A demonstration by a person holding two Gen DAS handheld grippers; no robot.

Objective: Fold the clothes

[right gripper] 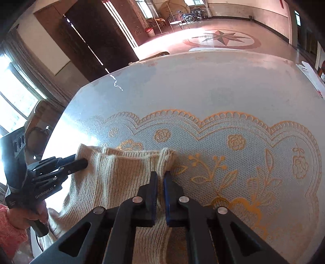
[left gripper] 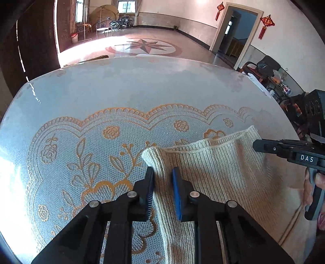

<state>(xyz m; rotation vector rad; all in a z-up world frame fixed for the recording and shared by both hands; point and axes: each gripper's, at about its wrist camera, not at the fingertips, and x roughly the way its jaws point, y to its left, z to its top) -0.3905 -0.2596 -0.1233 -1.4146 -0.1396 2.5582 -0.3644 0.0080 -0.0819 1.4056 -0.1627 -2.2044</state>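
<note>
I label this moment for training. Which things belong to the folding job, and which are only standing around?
Job: beige knit garment; left gripper and right gripper, each shut on its edge.
Around: table with lace-pattern cover; folded umbrella; red wall ornaments.

Left gripper [left gripper: 163, 178] fingers [left gripper: 150, 182] apparently pinching beige sweater [left gripper: 213, 172], lace-patterned table [left gripper: 121, 91]

Round table with a knit on it

The table [left gripper: 126, 85] is glossy and pale, with an orange lace-and-flower pattern [left gripper: 113, 132] across its near half. A beige ribbed knit [left gripper: 219, 166] lies flat on the patterned part at the near edge, its hem towards the bare far half.
</note>
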